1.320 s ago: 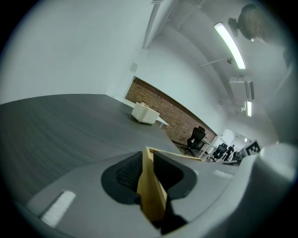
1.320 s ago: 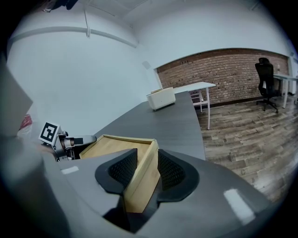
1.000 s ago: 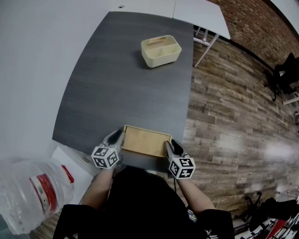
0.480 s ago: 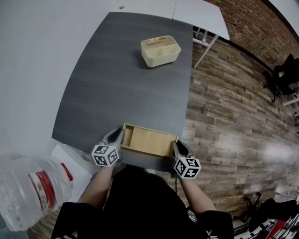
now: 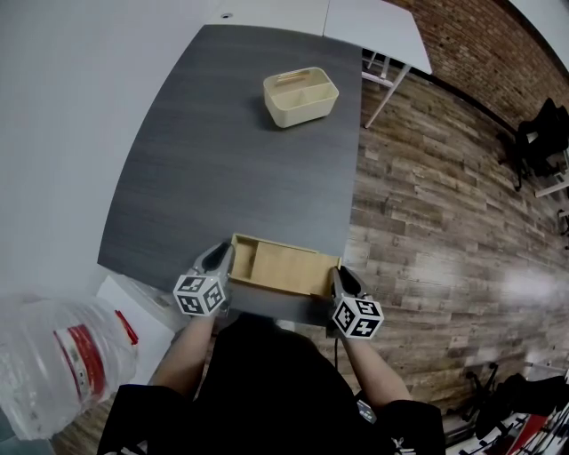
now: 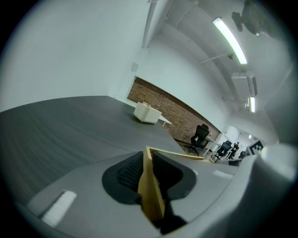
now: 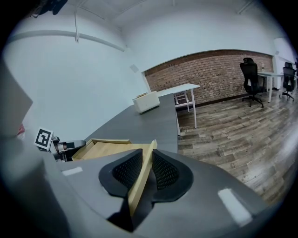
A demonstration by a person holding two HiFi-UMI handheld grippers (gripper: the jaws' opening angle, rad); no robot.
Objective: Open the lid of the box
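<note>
- The box (image 5: 242,259) is sitting at the counter's (image 5: 222,151) near edge, with the left claw (image 5: 220,259) clamping its left wall.
- The right claw (image 5: 343,279), jaws just closing, is pinching the lid's (image 5: 298,269) right edge.
- The lid is lying further right than before, baring the box's left end.

**Open-plan office, brick-and-plank fit-out**

- Grey work table (image 5: 222,133) fills the centre of the head view.
- White wall (image 5: 53,133) runs beside the table from 9 to 11 o'clock.
- White desk (image 5: 378,27) on thin legs, 12 to 1 o'clock.
- Bare brick wall (image 5: 471,44), 1 o'clock.
- Wood-plank floor (image 5: 444,231), 2 to 5 o'clock.
- Black swivel chair (image 5: 542,133), 3 o'clock. The gripper views show more such chairs at further desks along the brick wall.
- Strip lights (image 6: 229,39) on a white ceiling, 1 o'clock in the left gripper view.
- Large water jug (image 5: 62,355), 8 o'clock.
</note>
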